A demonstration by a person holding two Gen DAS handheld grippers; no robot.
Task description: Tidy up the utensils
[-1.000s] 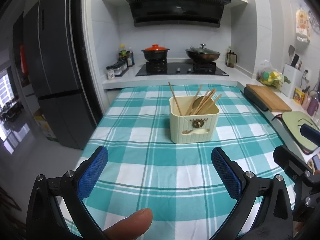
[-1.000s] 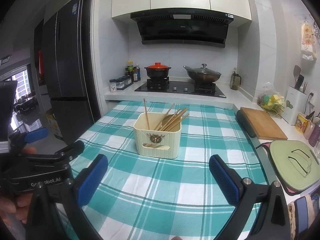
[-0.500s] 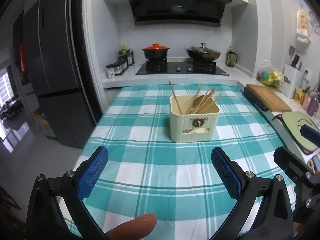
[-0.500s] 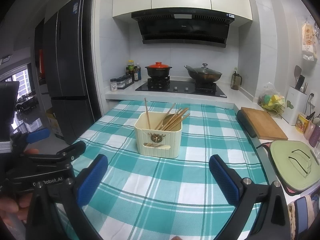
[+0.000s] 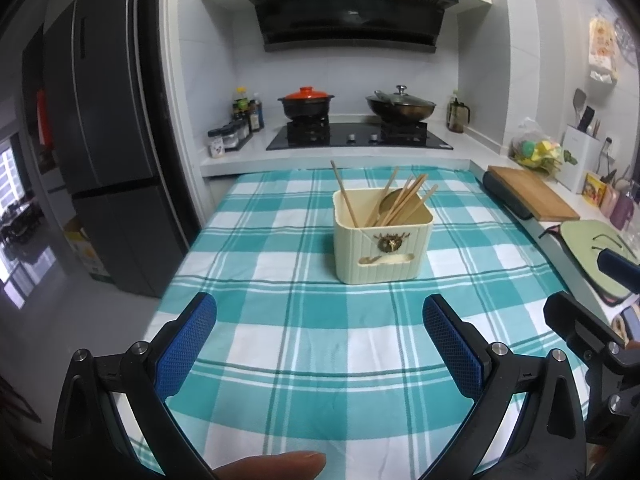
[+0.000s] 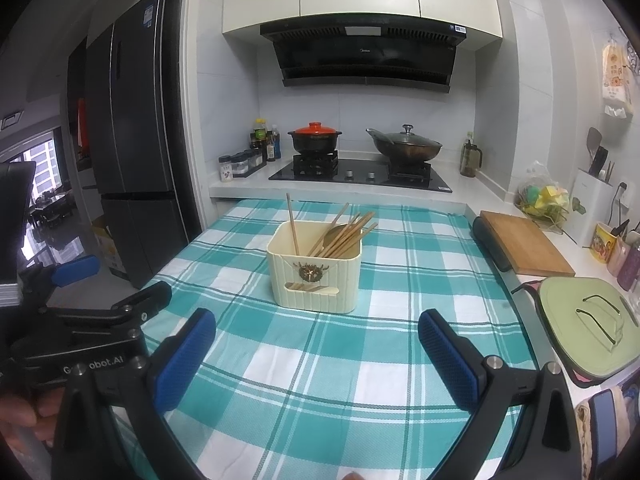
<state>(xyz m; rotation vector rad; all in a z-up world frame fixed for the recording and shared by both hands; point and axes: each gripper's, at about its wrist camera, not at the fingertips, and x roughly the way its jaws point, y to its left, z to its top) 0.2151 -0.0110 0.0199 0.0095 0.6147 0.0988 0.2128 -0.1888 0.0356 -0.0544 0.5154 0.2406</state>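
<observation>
Both my tongs are released: left gripper (image 5: 320, 344) and right gripper (image 6: 318, 354) hang spread above the checked cloth (image 5: 304, 344), grasping nothing. Cream holder (image 5: 383, 246) stands mid-table ahead, upright, containing chopsticks (image 5: 400, 200) and a spoon.

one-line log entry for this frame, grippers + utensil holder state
left gripper: open, empty | right gripper: open, empty | utensil holder: upright on checkered cloth, chopsticks and spoon inside | contact: none
</observation>
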